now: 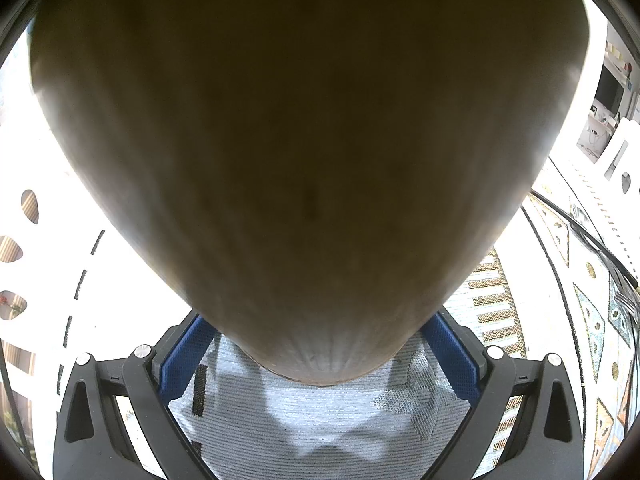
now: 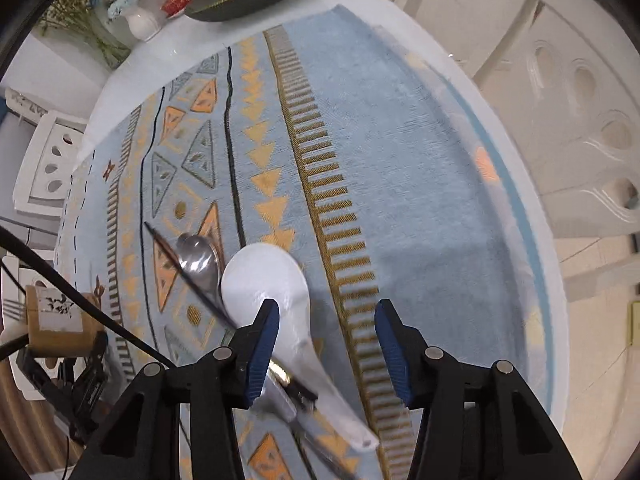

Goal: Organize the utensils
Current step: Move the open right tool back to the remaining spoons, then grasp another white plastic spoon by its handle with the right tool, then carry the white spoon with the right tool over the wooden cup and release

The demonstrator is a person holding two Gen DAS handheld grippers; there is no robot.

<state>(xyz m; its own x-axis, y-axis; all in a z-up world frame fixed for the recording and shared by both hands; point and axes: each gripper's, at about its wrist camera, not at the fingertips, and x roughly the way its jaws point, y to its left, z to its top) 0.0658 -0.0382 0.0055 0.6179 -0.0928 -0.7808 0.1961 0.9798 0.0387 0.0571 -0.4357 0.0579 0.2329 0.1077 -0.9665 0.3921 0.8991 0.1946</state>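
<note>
Left claw is clenched on the wooden holder: both blue pads press its sides near the base, and its body fills most of the left wrist view. In the right wrist view the same holder shows at the lower left edge, a tan cylinder with a label, beside the surface with its patterned blue cloth.

Right claw is released, nothing between the pads, pointing steeply down over the cloth. Frame is motion-blurred.

Utensils lie loose on the cloth, lower centre-left of the right wrist view:
- white ceramic spoon, bowl up-frame, handle running down-right to just under the claw gap
- metal spoon just left of it, touching or overlapping, can't tell which
- dark chopstick crossing over the metal spoon diagonally

Step in hand, as I read it: right claw going for a pick, white spoon the likely target.

Next move needs the claw to straddle the spoon handle, not the bowl, and close without catching the chopstick or the metal spoon's handle lying alongside. Then carry it to the holder at lower left.
</note>
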